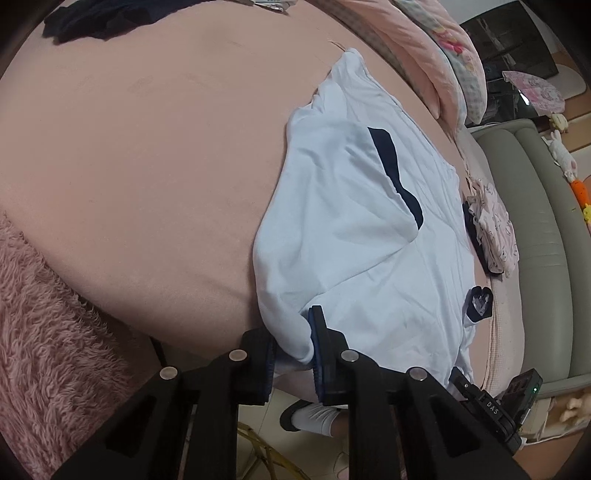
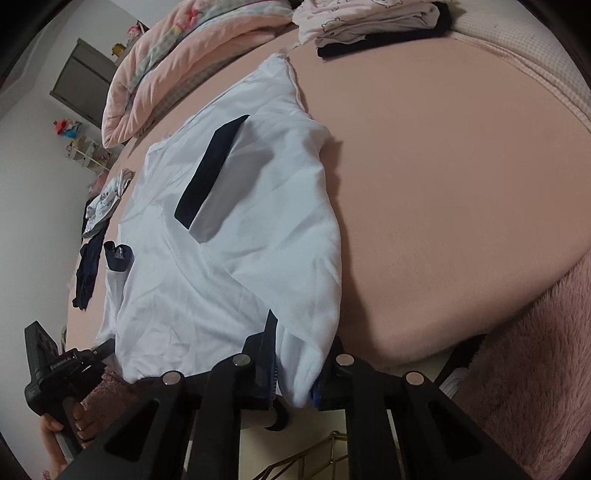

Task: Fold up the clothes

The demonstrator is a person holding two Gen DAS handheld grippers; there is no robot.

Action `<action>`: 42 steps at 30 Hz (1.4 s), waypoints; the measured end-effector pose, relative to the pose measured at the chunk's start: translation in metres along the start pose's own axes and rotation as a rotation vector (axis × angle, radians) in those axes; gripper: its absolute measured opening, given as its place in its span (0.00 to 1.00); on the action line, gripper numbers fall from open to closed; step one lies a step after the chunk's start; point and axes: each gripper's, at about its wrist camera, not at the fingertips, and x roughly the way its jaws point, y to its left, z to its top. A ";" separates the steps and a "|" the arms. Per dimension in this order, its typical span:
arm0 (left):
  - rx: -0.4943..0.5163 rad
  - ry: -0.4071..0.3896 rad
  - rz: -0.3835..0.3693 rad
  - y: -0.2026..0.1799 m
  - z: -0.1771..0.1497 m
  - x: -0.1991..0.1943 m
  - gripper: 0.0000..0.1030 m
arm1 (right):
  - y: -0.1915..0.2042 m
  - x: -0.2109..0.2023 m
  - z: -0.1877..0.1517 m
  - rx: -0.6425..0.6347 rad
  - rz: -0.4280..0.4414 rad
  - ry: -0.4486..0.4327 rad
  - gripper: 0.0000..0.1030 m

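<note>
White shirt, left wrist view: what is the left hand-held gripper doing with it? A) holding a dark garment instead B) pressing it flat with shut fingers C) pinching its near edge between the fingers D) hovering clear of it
C: the white shirt has its near edge bunched between the fingers of the left hand-held gripper.

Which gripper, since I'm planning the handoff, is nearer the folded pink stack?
Right. The right gripper grips the shirt hem on the pink stack side; the left gripper holds the opposite corner.
</note>
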 end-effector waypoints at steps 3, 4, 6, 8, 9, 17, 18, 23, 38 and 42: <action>0.033 0.001 -0.009 -0.008 0.000 -0.003 0.05 | 0.003 -0.003 0.000 -0.022 -0.019 -0.007 0.05; 0.044 -0.009 -0.008 -0.011 -0.001 -0.007 0.04 | 0.004 -0.006 -0.001 -0.028 -0.017 -0.008 0.04; 0.066 -0.031 -0.005 -0.016 -0.003 -0.015 0.04 | 0.006 -0.014 -0.003 -0.032 -0.010 -0.019 0.04; 0.093 -0.053 -0.008 -0.022 -0.004 -0.025 0.04 | 0.008 -0.025 -0.006 -0.045 0.001 -0.042 0.03; 0.105 -0.060 -0.012 -0.024 -0.004 -0.030 0.04 | 0.009 -0.031 -0.006 -0.047 0.009 -0.053 0.03; 0.141 -0.036 -0.022 -0.023 -0.012 -0.054 0.04 | 0.016 -0.069 -0.010 -0.067 0.042 -0.093 0.03; 0.141 -0.027 -0.021 -0.021 -0.015 -0.055 0.04 | 0.015 -0.071 -0.012 -0.064 0.045 -0.088 0.03; 0.136 0.015 -0.033 -0.014 -0.027 -0.055 0.04 | 0.007 -0.080 -0.023 -0.050 0.067 -0.053 0.03; 0.264 0.062 -0.135 -0.061 0.012 -0.067 0.04 | 0.016 -0.085 0.011 -0.054 0.148 -0.017 0.03; 0.279 0.054 -0.171 -0.087 0.058 -0.061 0.04 | 0.035 -0.081 0.051 -0.084 0.178 -0.028 0.03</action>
